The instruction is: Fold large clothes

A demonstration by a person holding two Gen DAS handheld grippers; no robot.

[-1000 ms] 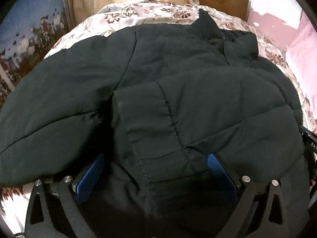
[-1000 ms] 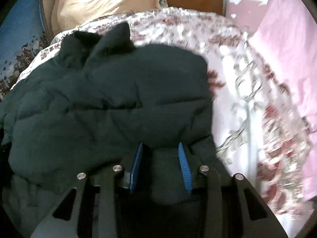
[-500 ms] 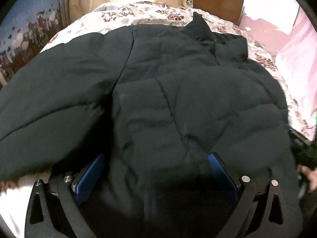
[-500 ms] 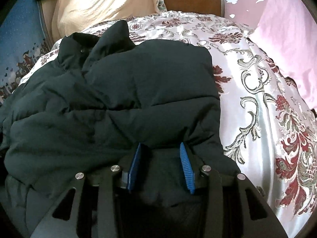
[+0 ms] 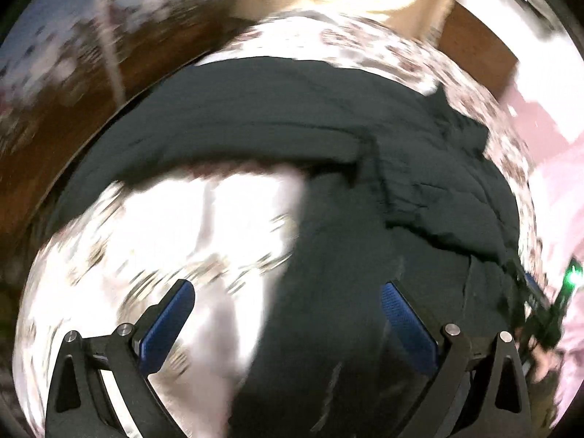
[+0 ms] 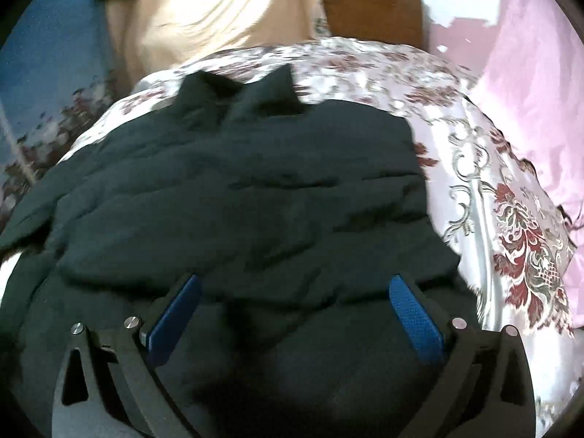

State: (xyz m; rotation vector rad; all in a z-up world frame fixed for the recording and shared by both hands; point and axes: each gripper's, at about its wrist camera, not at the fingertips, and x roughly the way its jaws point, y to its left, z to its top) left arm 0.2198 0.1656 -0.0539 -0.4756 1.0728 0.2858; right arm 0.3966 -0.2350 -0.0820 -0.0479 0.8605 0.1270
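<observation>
Black quilted puffer jacket (image 6: 237, 197) is seen spread on the floral satin bedspread (image 6: 485, 197), one sleeve outstretched, folding barely begun; left gripper (image 5: 288, 314) and right gripper (image 6: 292, 310) fingers are held apart, empty.

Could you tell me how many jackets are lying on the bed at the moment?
1: the dark puffer jacket spread on the floral bedspread, below both open grippers; anything beneath it would be hidden.

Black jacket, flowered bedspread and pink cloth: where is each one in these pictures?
black jacket (image 6: 237, 197): right wrist view, middle of its padded body.
flowered bedspread (image 6: 518, 248): right wrist view, red flower pattern right of the jacket.
pink cloth (image 6: 529, 84): right wrist view, its upper fold.
</observation>
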